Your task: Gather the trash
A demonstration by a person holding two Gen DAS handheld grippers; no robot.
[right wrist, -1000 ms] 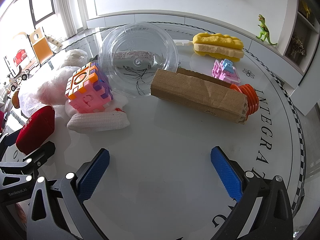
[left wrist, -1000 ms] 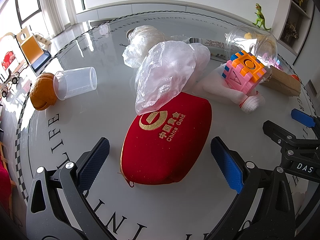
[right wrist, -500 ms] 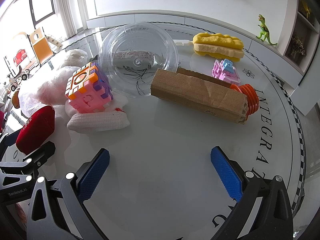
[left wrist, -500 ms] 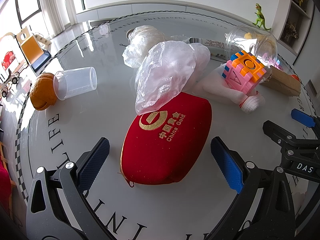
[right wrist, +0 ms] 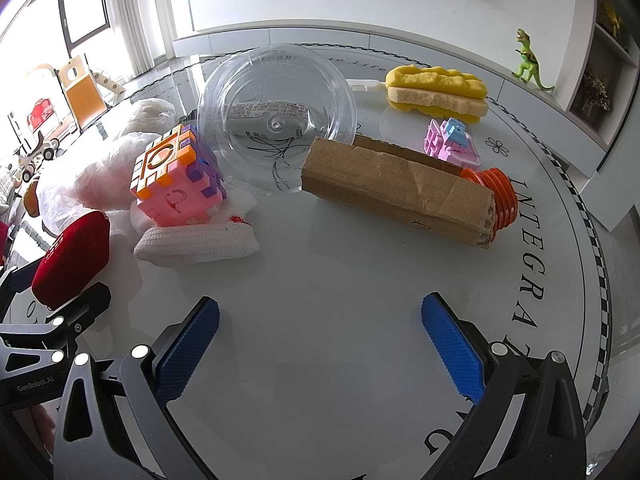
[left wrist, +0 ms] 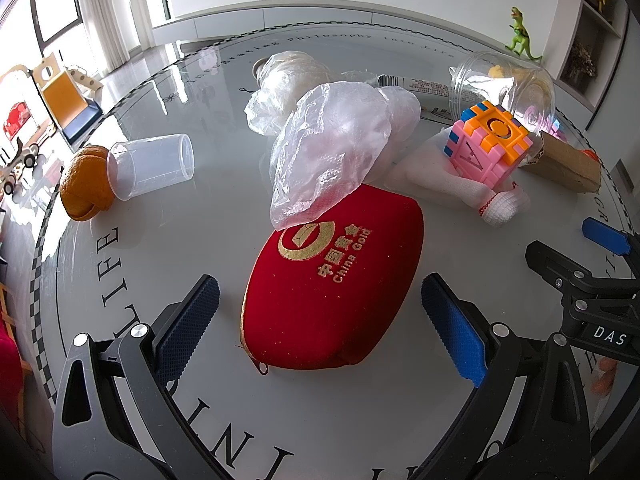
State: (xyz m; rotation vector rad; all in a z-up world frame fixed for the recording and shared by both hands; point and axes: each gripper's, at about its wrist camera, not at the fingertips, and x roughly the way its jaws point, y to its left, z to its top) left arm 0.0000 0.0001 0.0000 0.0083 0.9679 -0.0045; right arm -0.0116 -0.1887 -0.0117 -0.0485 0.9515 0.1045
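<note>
On a round white table, a crumpled clear plastic bag (left wrist: 332, 148) lies over the top of a red "China Gold" pouch (left wrist: 332, 292). My left gripper (left wrist: 316, 316) is open, its fingers on either side of the pouch's near end. A small clear cup (left wrist: 154, 164) lies tipped against an orange peel (left wrist: 82, 190). My right gripper (right wrist: 316, 328) is open over bare table. Ahead of it lie a torn cardboard piece (right wrist: 396, 192), a big clear plastic cup (right wrist: 278, 118) on its side and a white gauze roll (right wrist: 196, 240).
A pink-orange block cube (right wrist: 176, 180) sits on the gauze. A yellow sponge (right wrist: 436, 88), a small pink block toy (right wrist: 450, 140) and an orange ridged cap (right wrist: 496, 200) lie further right. A green dinosaur (right wrist: 530, 60) stands on the far ledge. The right gripper (left wrist: 592, 280) shows in the left wrist view.
</note>
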